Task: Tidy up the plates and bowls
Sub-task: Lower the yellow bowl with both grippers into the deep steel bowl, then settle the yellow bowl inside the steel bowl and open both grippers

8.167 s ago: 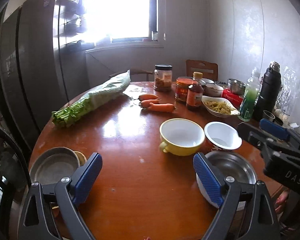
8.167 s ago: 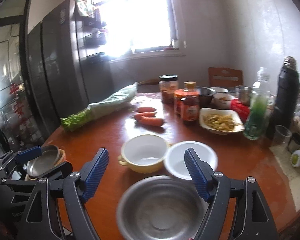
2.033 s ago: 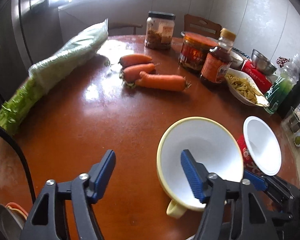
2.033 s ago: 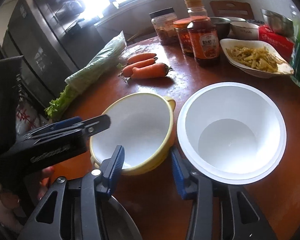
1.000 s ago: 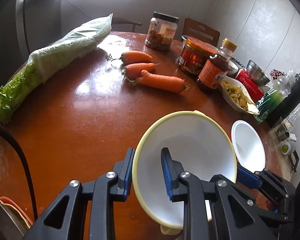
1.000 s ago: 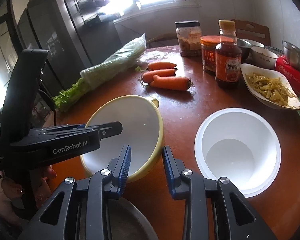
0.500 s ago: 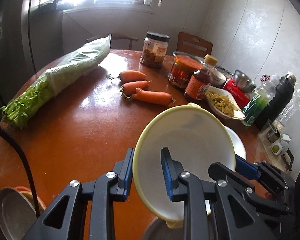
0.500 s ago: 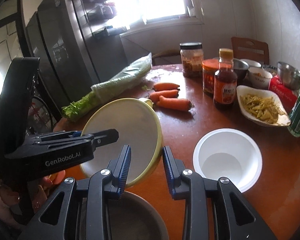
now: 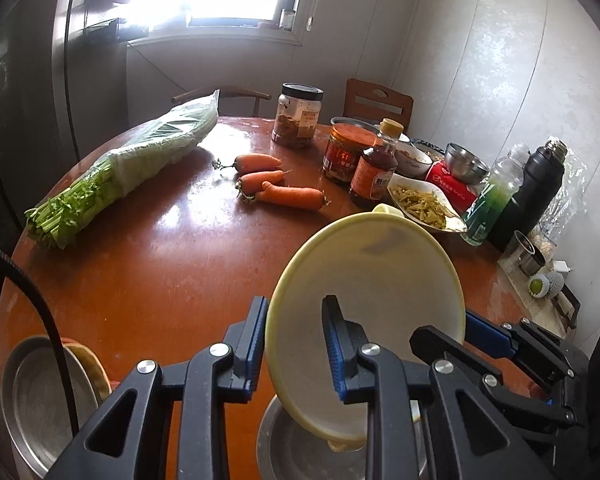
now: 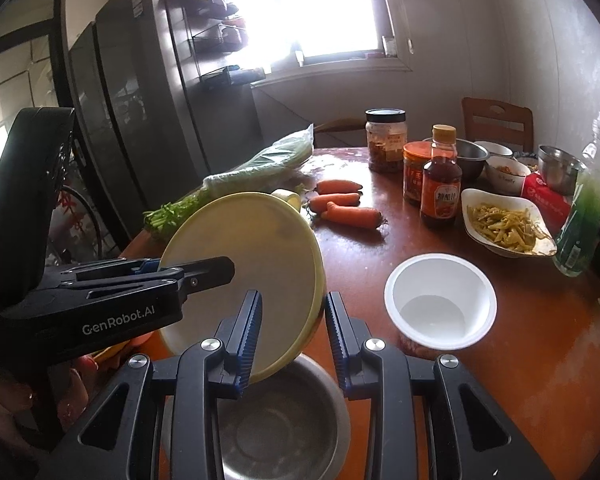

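Bowl: yellow bowl [image 9: 364,276] is held tilted above steel bowl [image 10: 284,420] | left gripper [image 9: 294,344] pinching rim at 9 o'clock | right gripper [image 10: 292,340] pinching rim at 3 o'clock | counter [image 9: 160,248]

Both grippers, left gripper [image 9: 292,344] and right gripper [image 10: 293,336], have black frames, silver screws, blue ribbed pads; white "GenRobot.AI" lettering marks the left body.

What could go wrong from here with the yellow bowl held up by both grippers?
1. The yellow bowl is tilted steeply, pinched only at its rim by the left gripper and right gripper; uneven pull could let it slip.
2. It hangs above the steel bowl; a drop would strike it.
3. The white bowl stands close on the right; a sideways swing might knock it.
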Action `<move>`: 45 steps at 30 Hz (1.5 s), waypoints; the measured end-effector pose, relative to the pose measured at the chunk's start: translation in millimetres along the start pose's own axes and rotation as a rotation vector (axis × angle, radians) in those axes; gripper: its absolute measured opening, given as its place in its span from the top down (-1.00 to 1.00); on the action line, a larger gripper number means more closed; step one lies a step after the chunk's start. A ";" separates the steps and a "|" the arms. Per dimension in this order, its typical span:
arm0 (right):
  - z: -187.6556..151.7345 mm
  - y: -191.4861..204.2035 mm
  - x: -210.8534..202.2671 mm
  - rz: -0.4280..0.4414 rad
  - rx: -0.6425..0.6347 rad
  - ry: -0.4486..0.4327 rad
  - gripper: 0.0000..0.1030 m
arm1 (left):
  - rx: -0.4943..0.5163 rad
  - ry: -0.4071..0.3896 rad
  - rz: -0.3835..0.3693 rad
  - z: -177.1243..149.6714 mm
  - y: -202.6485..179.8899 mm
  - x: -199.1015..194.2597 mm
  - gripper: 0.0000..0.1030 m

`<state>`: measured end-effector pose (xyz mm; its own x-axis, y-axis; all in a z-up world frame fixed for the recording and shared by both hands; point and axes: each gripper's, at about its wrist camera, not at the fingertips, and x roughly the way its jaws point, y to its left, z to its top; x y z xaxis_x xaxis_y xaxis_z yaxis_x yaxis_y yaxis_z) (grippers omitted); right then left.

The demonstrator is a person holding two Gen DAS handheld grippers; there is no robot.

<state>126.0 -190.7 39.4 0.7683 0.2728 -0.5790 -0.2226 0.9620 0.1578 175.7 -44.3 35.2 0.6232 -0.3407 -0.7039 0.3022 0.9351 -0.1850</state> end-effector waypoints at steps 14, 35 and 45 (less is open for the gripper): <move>-33.1 4.8 -18.9 -0.005 -0.023 0.008 0.35 | -0.001 0.008 0.001 -36.9 -6.9 -2.3 0.47; -78.4 -5.1 -21.7 0.002 -0.038 0.046 0.34 | 0.054 0.025 0.063 -87.1 -29.4 4.4 0.47; -85.2 -5.8 -16.4 0.017 -0.056 0.065 0.33 | 0.062 0.017 0.111 -92.1 -33.4 4.0 0.45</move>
<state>63.7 -201.4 -20.2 0.7243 0.2860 -0.6274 -0.2695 0.9549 0.1242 101.7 -68.0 -24.5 0.6433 -0.2335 -0.7291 0.2767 0.9589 -0.0630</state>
